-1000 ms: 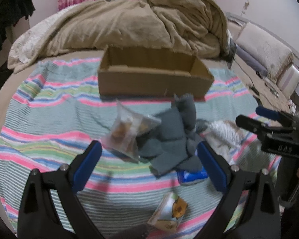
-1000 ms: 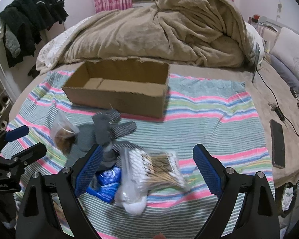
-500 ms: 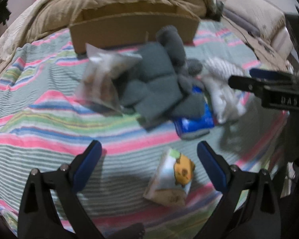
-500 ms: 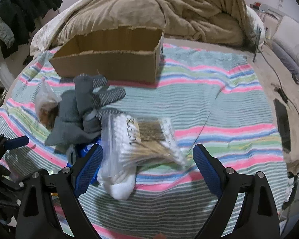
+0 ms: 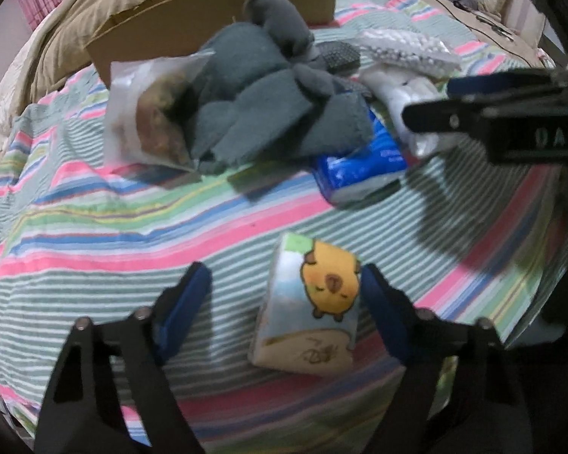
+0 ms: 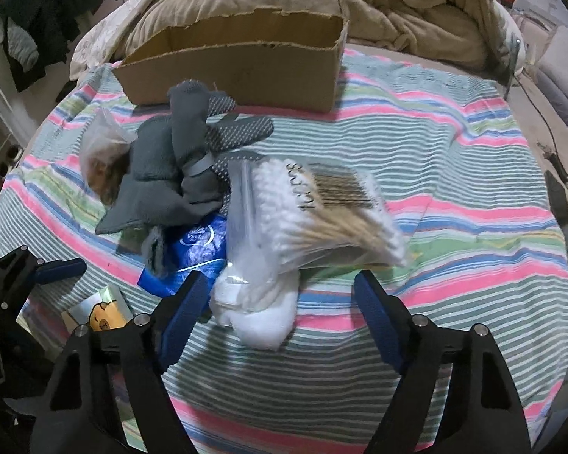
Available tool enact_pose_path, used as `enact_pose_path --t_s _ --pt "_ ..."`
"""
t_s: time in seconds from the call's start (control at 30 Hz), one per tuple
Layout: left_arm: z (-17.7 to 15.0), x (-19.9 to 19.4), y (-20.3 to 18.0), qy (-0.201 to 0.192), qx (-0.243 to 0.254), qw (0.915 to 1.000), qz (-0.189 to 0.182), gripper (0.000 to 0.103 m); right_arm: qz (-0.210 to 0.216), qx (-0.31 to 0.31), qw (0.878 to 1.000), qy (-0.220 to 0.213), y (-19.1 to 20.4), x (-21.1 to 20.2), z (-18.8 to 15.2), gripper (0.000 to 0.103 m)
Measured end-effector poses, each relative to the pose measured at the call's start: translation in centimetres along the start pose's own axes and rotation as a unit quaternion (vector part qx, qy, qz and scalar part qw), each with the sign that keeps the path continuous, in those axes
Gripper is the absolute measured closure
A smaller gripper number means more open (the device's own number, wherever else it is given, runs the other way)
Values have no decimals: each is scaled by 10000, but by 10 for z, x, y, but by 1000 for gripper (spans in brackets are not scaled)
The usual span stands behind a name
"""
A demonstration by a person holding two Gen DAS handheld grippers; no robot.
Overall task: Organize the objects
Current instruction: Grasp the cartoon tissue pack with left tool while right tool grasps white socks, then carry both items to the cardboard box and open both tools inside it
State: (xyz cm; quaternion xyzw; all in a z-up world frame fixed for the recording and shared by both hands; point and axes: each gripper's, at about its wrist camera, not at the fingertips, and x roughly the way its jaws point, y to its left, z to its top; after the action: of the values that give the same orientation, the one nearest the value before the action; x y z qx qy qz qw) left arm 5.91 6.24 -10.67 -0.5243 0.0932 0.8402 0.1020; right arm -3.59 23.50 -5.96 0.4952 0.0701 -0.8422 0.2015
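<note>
The left gripper [image 5: 284,295] hangs low over the striped bedspread [image 5: 94,227], its jaws closing, and the small tissue pack with a yellow cartoon animal [image 5: 310,302] lies between them; the right-hand pad looks to be just at the pack's edge while the other pad stands clear of it, so I'd call it not yet gripped. The right gripper [image 6: 280,302] is also closing, with the white lower end of the bag of cotton swabs [image 6: 303,219] reaching in between its fingers; neither pad presses on the bag as far as I can tell. So the step in hand looks like a double pick: each hand taking one item from the heap. Next, I judge, both sets of jaws need to finish closing squarely, the left one shifting a little so the pack sits centred, then lift and carry toward the cardboard box [image 6: 238,64] that stands open further up the bed, beyond the heap. The swab bag is floppy and slippery, so a pinch on its very end may let it sag or slide. Counting what lies out: one cartoon tissue pack, one swab bag, one blue tissue packet [image 5: 359,166] half under a pile of grey cloth and dotted gloves [image 5: 276,106], whose pieces I cannot count apart, one clear bag of brownish contents [image 5: 151,113], and one box.
</note>
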Motion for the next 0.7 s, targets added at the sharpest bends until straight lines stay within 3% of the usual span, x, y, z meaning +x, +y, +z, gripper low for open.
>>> enact_pose_path --t_s 0.1,0.27,0.37,0.7 --pt "-6 -5 6 -104 -110 9999 70 49 -12 -34 9999 109 4 9 -3 32" --pt "-14 -12 15 -265 -333 9991 -93 55 135 -10 9999 53 1 9 -6 59" --pt "-8 -20 20 -334 -448 9983 -180 56 253 -2 9996 -85 -1 1 -6 70" --pt "7 -44 43 -751 -762 9932 -454 56 733 -169 9961 -463 8 -38 8 74"
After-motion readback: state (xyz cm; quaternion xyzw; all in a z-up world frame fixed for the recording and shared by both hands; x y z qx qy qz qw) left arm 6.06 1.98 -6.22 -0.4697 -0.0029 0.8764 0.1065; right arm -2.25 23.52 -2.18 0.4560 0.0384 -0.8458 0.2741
